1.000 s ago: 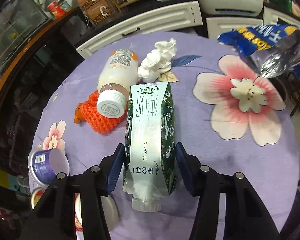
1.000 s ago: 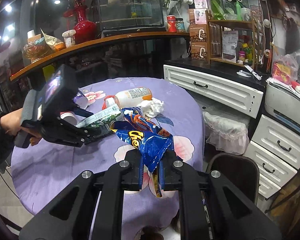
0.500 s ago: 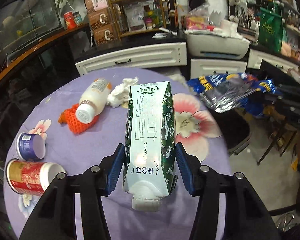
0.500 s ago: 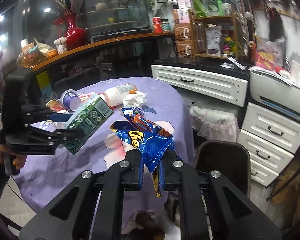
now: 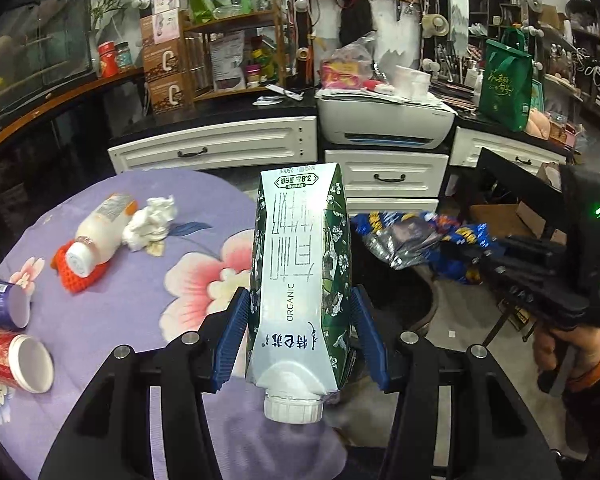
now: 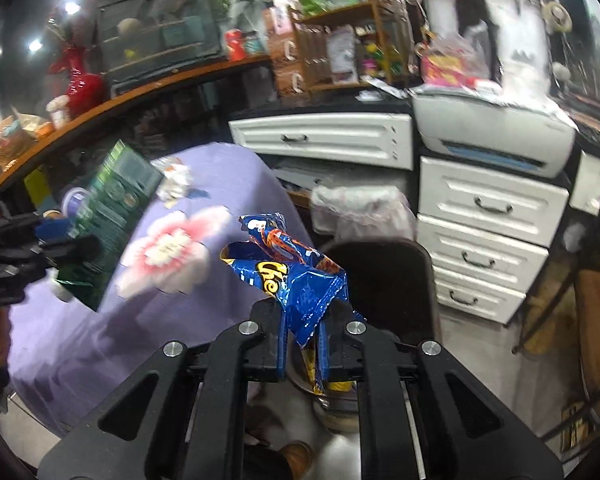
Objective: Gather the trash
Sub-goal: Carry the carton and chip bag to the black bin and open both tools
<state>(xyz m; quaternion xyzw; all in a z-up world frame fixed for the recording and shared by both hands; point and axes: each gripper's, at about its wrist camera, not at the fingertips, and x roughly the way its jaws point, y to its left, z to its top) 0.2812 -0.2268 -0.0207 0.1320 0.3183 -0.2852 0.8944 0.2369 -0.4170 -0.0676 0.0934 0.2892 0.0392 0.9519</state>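
Carrying both loads off the tabletop point(image 5: 100, 344) | left claw point(image 5: 298, 336) clamps organic milk carton point(image 5: 300, 276) mid-body, cap toward us | right claw point(image 6: 302, 344) pinches chip bag point(image 6: 288, 276) by its edge | likely bin-bound

Ahead of the left gripper we see a white printer point(image 5: 386, 120) on a white drawer cabinet point(image 5: 388, 178), with a green tote bag point(image 5: 507, 84) to its right. Ahead-left of the right gripper, a red vase point(image 6: 78, 80) stands on the curved wooden counter point(image 6: 140, 98).
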